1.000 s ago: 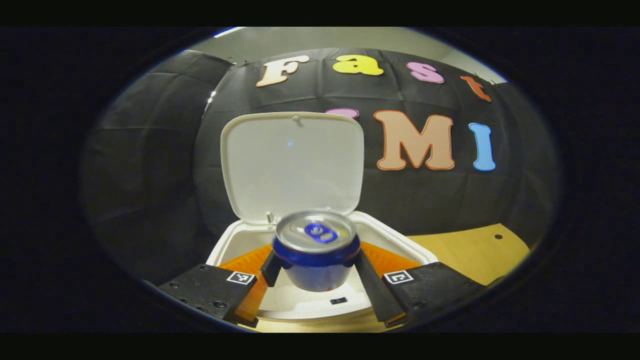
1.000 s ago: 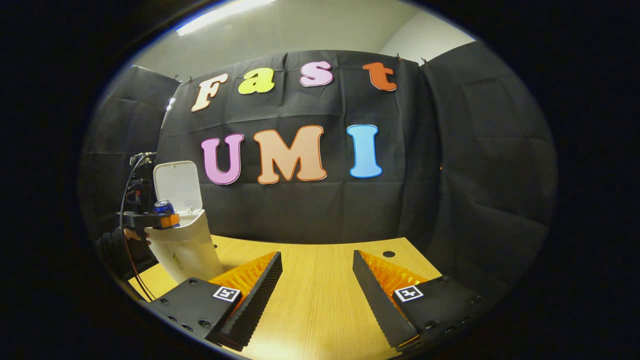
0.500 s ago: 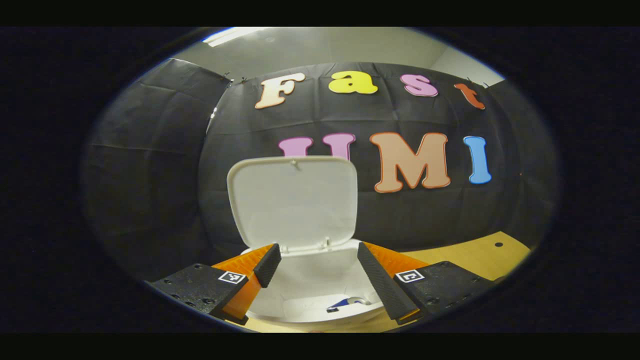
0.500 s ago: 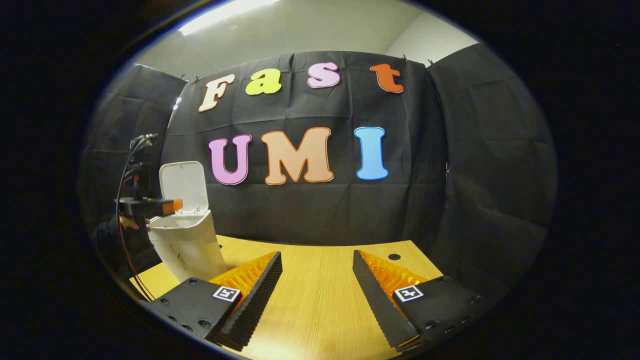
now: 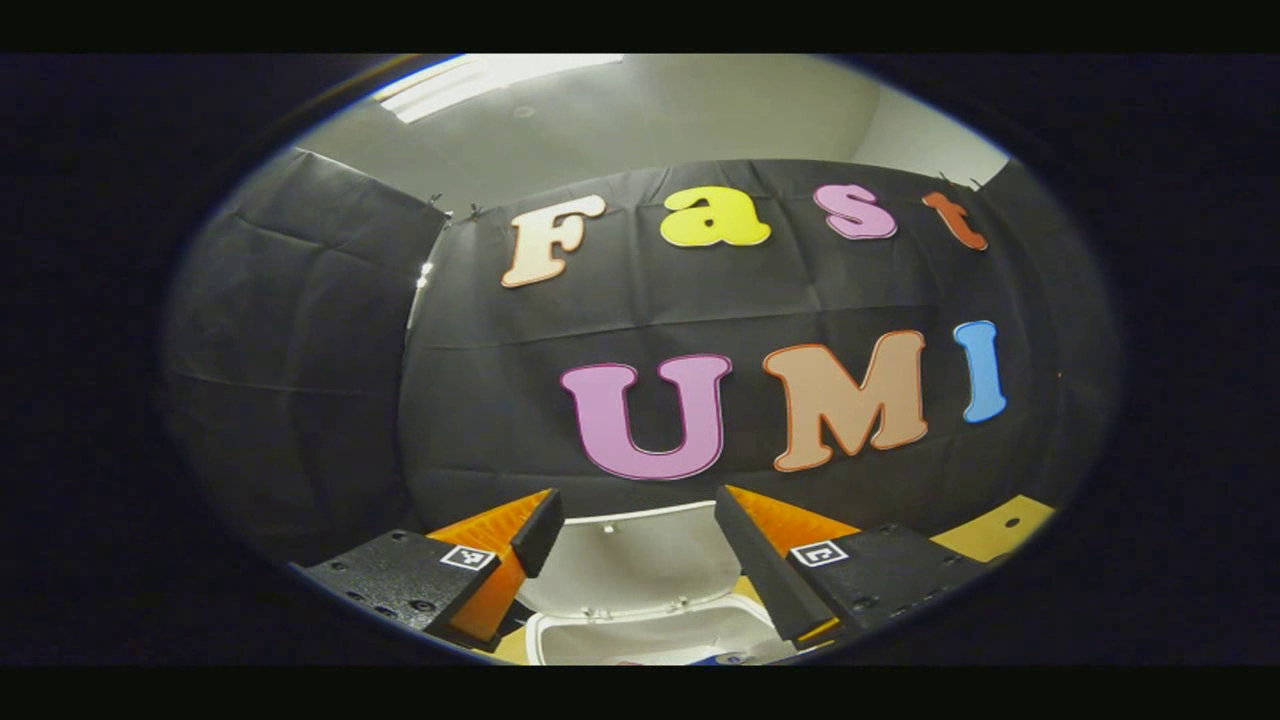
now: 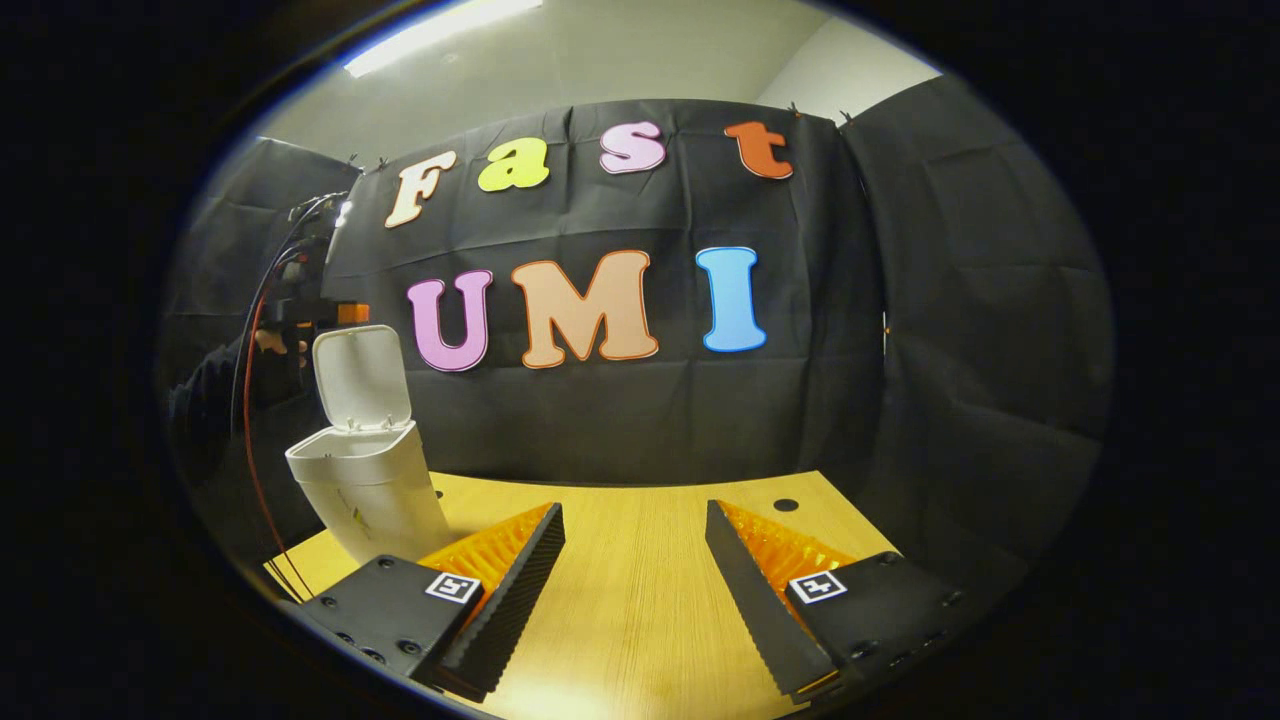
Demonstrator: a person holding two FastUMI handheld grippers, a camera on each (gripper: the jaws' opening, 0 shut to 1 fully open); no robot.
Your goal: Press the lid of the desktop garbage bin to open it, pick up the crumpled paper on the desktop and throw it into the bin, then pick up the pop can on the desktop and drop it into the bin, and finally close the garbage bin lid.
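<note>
Bin (image 6: 365,490) at left end of desk (image 6: 640,590), lid (image 6: 362,378) up. Left claw (image 5: 635,550) wide apart, empty, above lid. Right claw (image 6: 635,580) apart, empty, low over desk. Lid looks light, thin, stiff plastic; push top edge softly down.

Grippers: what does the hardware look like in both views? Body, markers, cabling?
Both the left gripper and the right gripper have black screwed finger blocks, each bearing a square black-and-white marker, plus wedge-shaped ribbed fingers. In the right gripper view, cables loop from the left gripper; the person's sleeve is dark.
</note>
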